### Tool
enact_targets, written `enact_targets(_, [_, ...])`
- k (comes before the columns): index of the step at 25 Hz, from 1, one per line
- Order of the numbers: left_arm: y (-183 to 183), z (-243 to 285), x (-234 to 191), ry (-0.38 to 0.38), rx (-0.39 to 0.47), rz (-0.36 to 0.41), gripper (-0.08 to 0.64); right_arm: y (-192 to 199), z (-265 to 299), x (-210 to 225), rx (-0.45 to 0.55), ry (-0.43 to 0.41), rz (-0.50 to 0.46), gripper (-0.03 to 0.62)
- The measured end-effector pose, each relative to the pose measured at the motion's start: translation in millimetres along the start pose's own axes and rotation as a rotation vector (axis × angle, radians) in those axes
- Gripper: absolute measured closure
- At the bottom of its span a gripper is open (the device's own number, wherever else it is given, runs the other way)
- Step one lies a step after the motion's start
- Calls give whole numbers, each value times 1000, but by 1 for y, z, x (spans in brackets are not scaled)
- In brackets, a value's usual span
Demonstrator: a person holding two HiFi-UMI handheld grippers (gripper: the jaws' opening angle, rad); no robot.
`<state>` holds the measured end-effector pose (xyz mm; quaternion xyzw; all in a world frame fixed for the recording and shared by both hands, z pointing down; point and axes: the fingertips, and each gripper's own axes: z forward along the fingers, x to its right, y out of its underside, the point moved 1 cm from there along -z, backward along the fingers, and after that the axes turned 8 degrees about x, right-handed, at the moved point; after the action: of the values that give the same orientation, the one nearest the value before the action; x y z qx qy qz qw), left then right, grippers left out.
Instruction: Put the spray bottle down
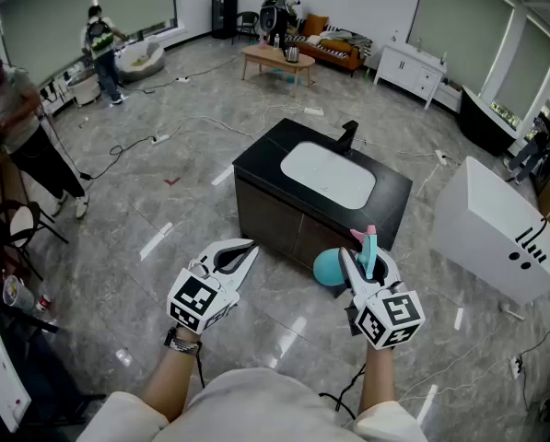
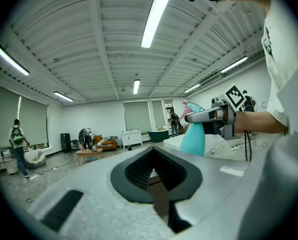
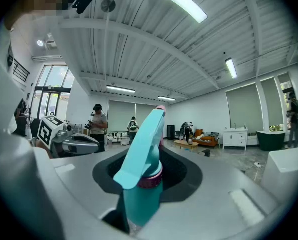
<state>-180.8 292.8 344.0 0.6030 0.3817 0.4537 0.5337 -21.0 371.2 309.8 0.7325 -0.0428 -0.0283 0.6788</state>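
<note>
My right gripper (image 1: 364,258) is shut on a teal spray bottle (image 1: 330,267) with a pink nozzle, gripping it at the neck. The round body hangs below the jaws, in the air just in front of the black sink cabinet (image 1: 256,167). In the right gripper view the spray bottle (image 3: 141,184) fills the gap between the jaws, its trigger head pointing up and away. The left gripper (image 1: 247,247) floats to the left at about the same height, shut with nothing in it. From the left gripper view the spray bottle (image 2: 192,140) hangs under the right gripper (image 2: 208,116).
The cabinet carries a white basin (image 1: 328,174) and a black faucet (image 1: 349,134). A white box (image 1: 496,228) stands at the right. Cables (image 1: 132,144) trail over the grey floor. Two people (image 1: 17,127) stand at the far left, and a chair (image 1: 17,224) is near them.
</note>
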Motion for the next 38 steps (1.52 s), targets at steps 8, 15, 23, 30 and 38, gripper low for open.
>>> enact_targets(8, [-1,6,-1,-9,-2,2,555,5,1,6,-4,-22,10,457])
enact_targets(15, [-1,15,4,-40,-8,16,555,5,-3,17,5,-50,1,459])
enact_targets(23, [0,26,14,-104,-6,12,555,10,-10,38,16,-82,20,460])
enact_targets(30, [12,54,-13,-131,1,4,555,23,22,67,4,-97,28,460])
enact_targets(38, [41,109,-85,-92,-7,-7,555,33,101,97,6,-78,13,460])
